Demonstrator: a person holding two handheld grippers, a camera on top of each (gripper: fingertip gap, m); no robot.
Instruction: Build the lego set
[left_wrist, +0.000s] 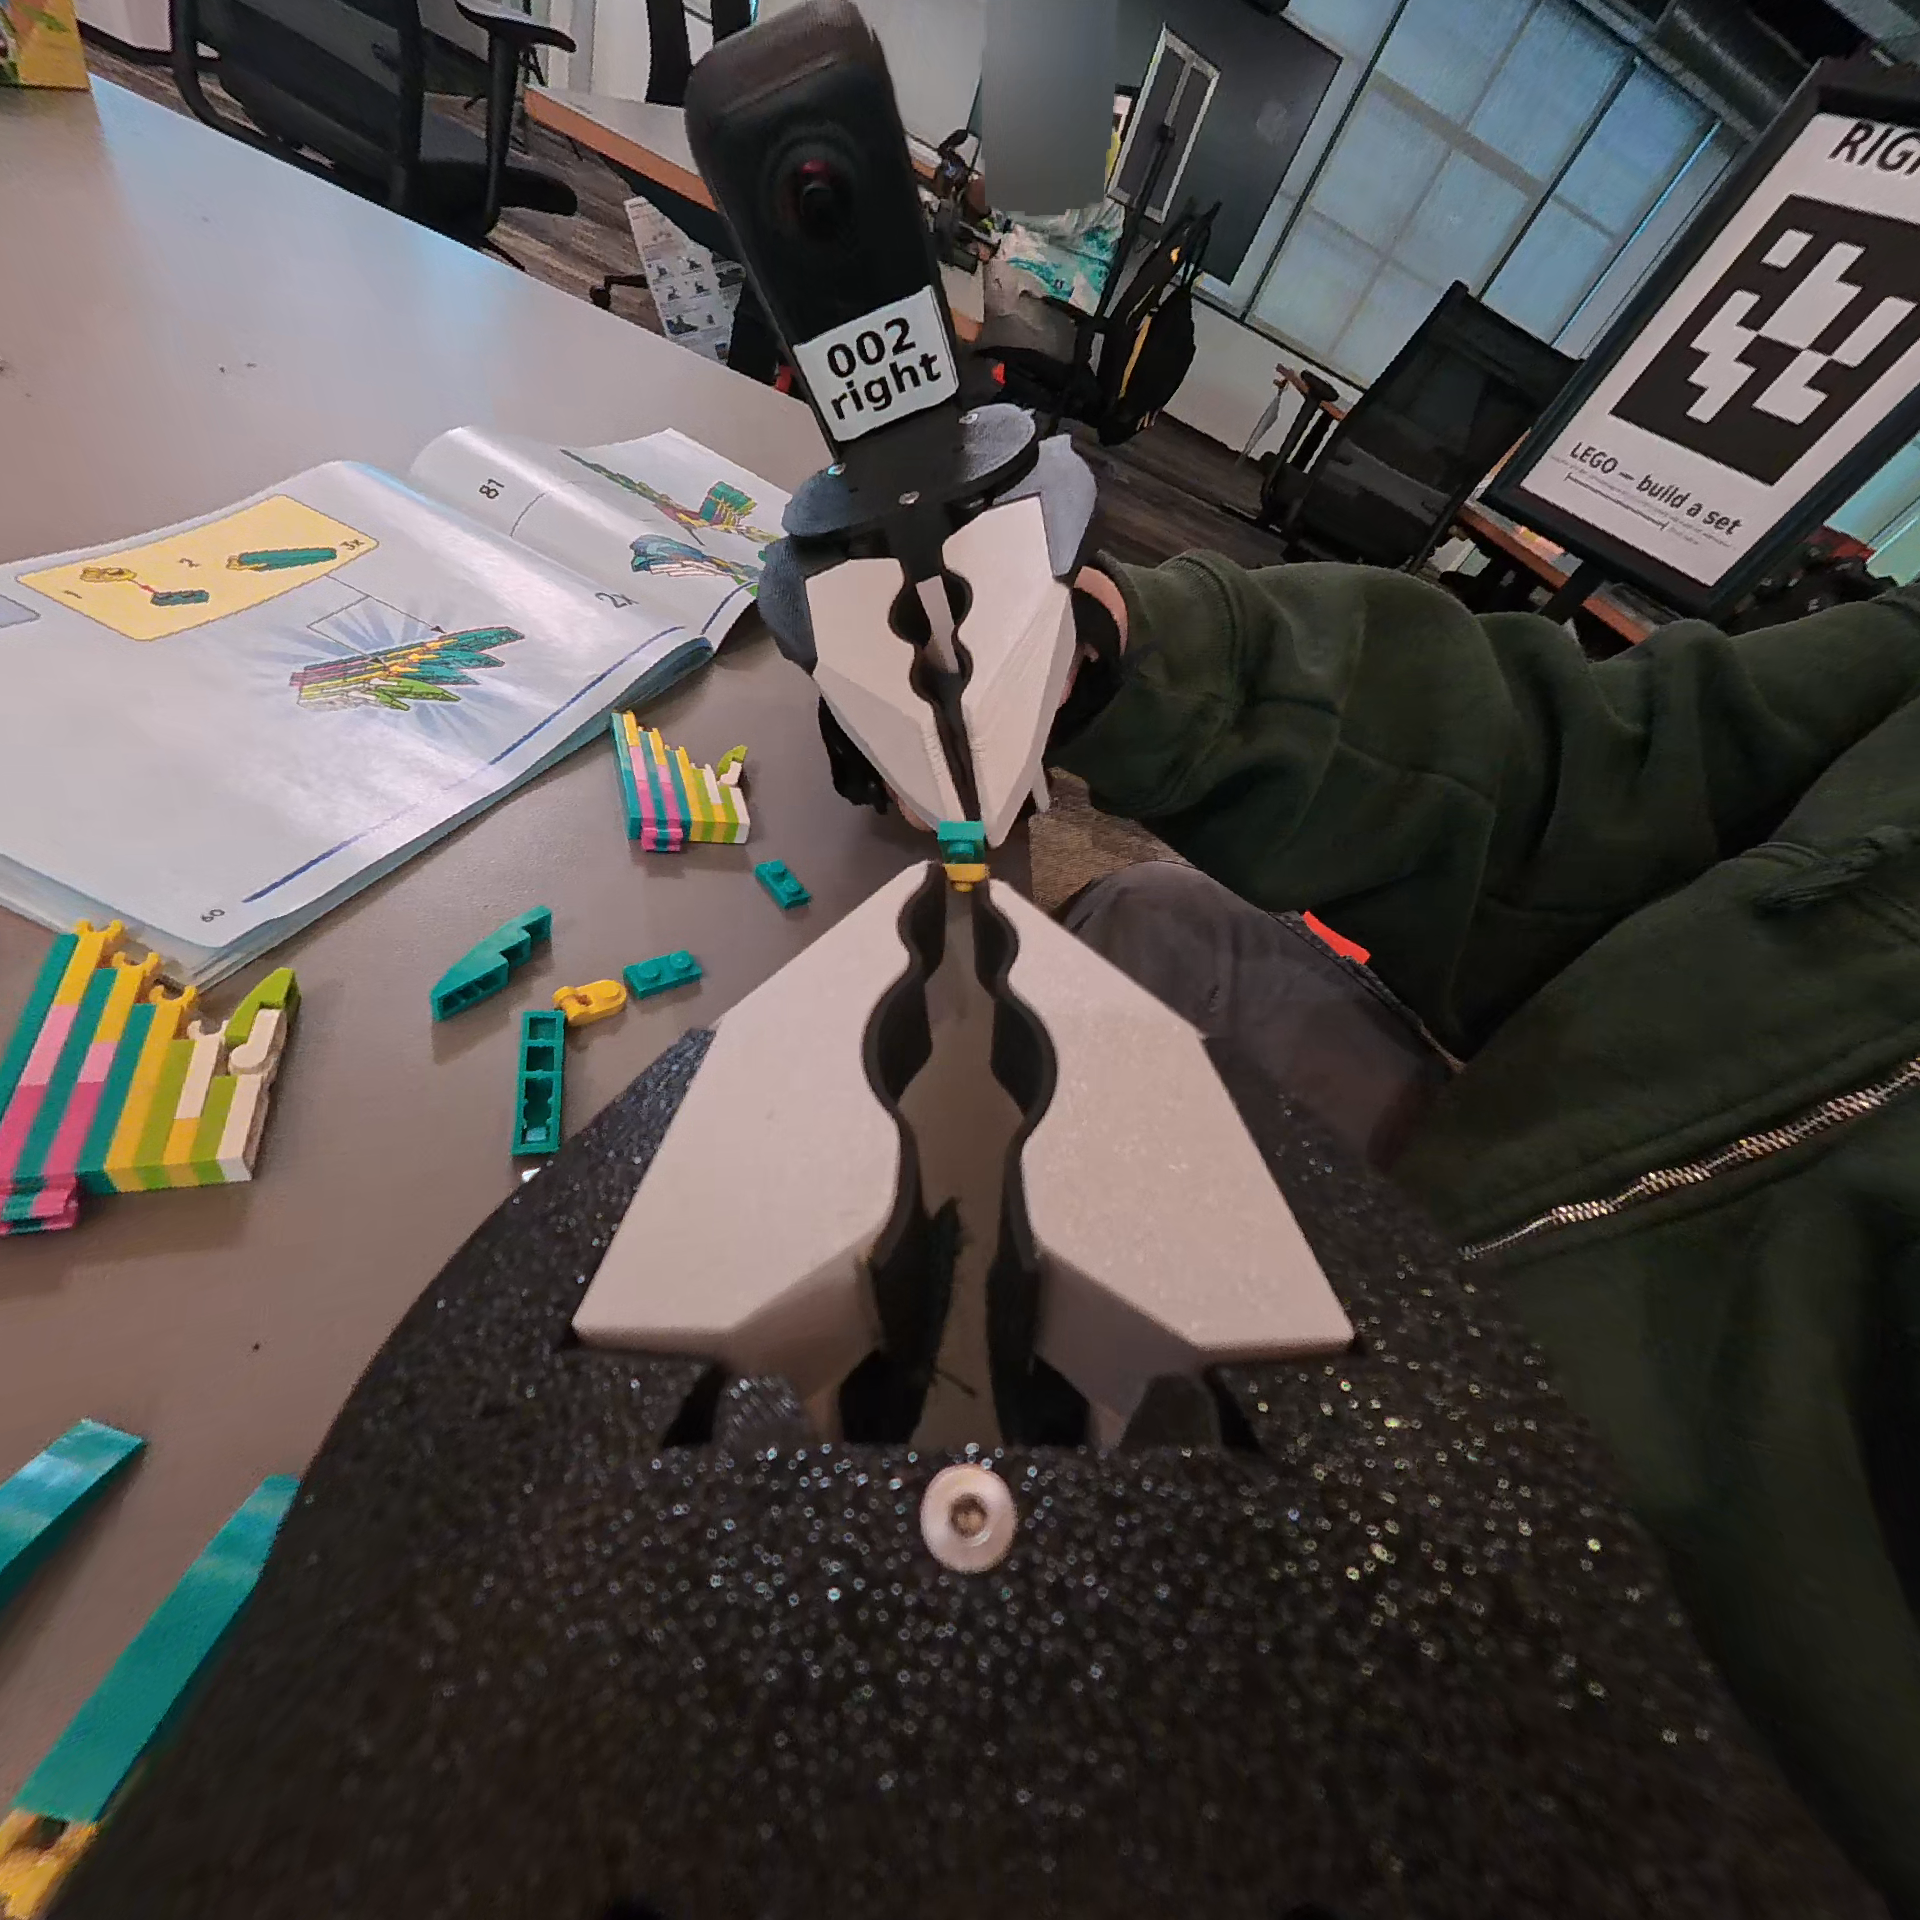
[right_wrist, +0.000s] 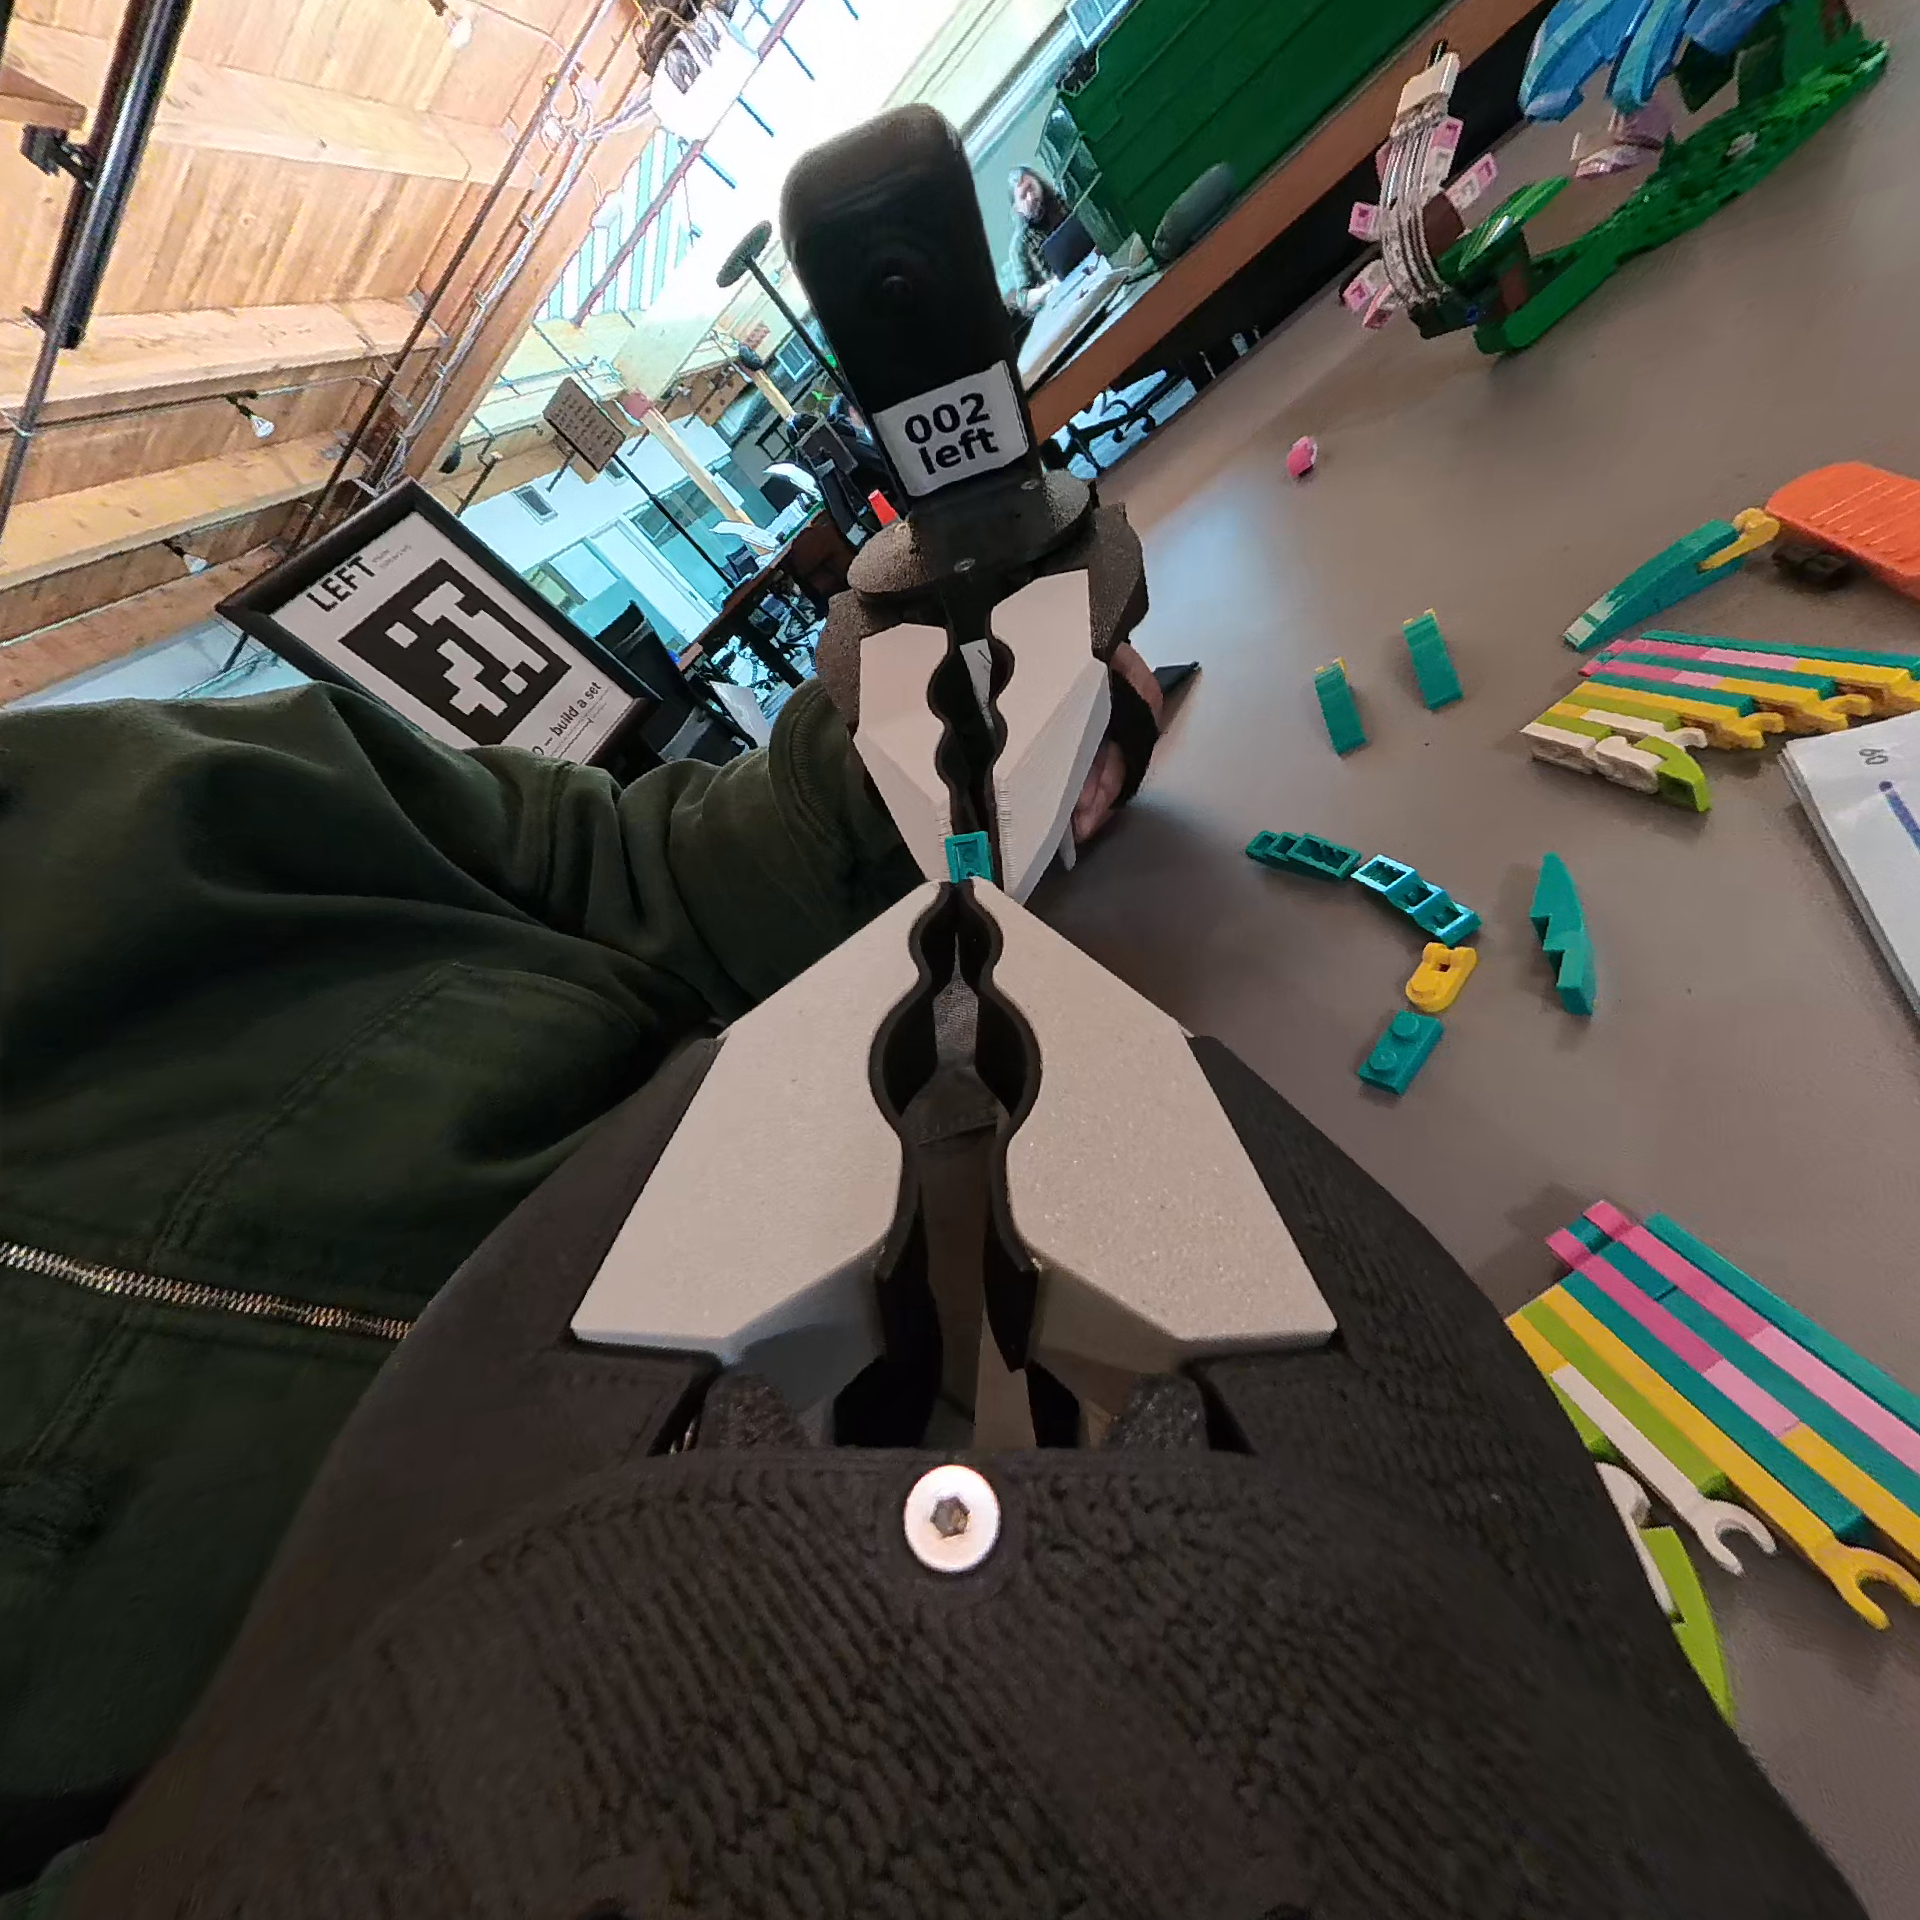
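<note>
In the left wrist view my left gripper is shut on a small yellow piece. The right gripper comes in from above, shut on a small teal plate. The two pieces touch tip to tip above the table's edge. In the right wrist view my right gripper shows the teal plate at its tips, hollow underside towards me. The left gripper is right behind it, and the yellow piece is hidden there.
An open instruction booklet lies on the grey table. Striped wing assemblies and loose teal pieces with a yellow clip lie beside it. A green model stands farther back. Green sleeves flank the grippers. The tips of both grippers are at nearly the same place.
</note>
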